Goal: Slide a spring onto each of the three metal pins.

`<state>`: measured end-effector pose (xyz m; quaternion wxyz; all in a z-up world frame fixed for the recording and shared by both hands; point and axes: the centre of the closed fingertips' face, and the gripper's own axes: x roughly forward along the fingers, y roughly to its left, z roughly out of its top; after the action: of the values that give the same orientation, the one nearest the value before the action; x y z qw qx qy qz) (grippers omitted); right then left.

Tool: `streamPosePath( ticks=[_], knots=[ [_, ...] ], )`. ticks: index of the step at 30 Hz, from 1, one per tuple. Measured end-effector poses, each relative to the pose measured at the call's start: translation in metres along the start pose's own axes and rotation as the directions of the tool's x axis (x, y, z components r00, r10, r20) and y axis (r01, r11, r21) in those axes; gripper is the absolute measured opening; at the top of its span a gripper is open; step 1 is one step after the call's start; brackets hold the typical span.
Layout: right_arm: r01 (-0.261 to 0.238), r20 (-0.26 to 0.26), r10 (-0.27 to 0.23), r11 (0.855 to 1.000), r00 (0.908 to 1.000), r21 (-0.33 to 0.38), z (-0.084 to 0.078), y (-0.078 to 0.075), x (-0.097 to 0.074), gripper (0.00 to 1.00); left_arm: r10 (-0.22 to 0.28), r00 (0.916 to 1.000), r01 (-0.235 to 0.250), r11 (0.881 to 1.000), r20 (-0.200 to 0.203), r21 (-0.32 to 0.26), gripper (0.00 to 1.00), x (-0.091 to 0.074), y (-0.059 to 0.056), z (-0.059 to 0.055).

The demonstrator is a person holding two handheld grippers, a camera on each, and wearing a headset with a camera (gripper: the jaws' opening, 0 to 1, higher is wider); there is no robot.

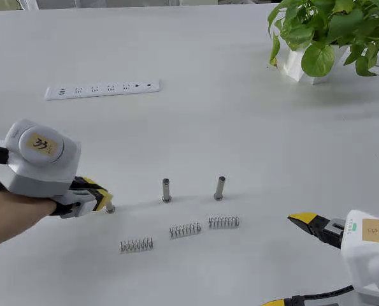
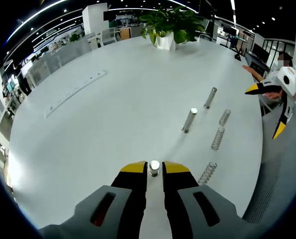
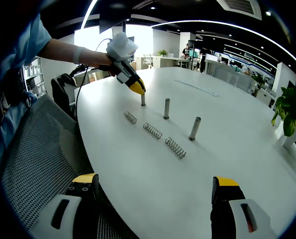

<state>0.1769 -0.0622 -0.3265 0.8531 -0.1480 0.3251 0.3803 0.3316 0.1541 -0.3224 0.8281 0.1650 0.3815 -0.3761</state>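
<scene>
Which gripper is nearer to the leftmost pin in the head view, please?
Left. The left gripper has its jaws clasped on the leftmost pin; the right gripper is open by the table edge, beyond the springs.

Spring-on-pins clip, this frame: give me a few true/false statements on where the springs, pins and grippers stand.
1. All three springs lie on the table, none on a pin. True.
2. The right gripper is shut on a spring. False: its jaws stand wide open with nothing between them.
3. The left gripper has its jaws closed around the left pin. True.
4. The middle pin lies on its side. False: it stands upright, as does the right pin.
5. The power strip lies between pins and springs. False: it lies beyond the pins, farther back on the table.
</scene>
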Motion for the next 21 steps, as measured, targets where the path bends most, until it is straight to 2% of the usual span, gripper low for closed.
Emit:
streamPosePath(
  ticks=[6,14,19,21],
  knots=[
    [0.001,-0.004,-0.001,1.0,1.0,-0.002,-0.0004,-0.0003,-0.0002,0.95,-0.004,1.0,0.004,1.0,0.008,0.001,0.19,0.0009,-0.0009,0.0002],
    [0.005,-0.004,-0.005,1.0,1.0,-0.01,0.0018,-0.0033,-0.0006,0.96,-0.011,0.9988,0.012,1.0,0.048,-0.013,0.4,-0.0009,-0.0028,0.0012],
    [0.005,-0.006,-0.005,1.0,1.0,-0.015,0.0027,-0.0036,-0.0009,0.96,-0.011,0.9979,0.013,1.0,0.064,-0.028,0.44,-0.0026,-0.003,0.0],
    [0.005,-0.01,-0.006,1.0,0.9999,-0.019,0.0022,-0.0039,-0.0008,0.96,-0.011,0.9972,0.013,0.999,0.073,-0.035,0.48,-0.0033,-0.0035,0.0001]
  ],
)
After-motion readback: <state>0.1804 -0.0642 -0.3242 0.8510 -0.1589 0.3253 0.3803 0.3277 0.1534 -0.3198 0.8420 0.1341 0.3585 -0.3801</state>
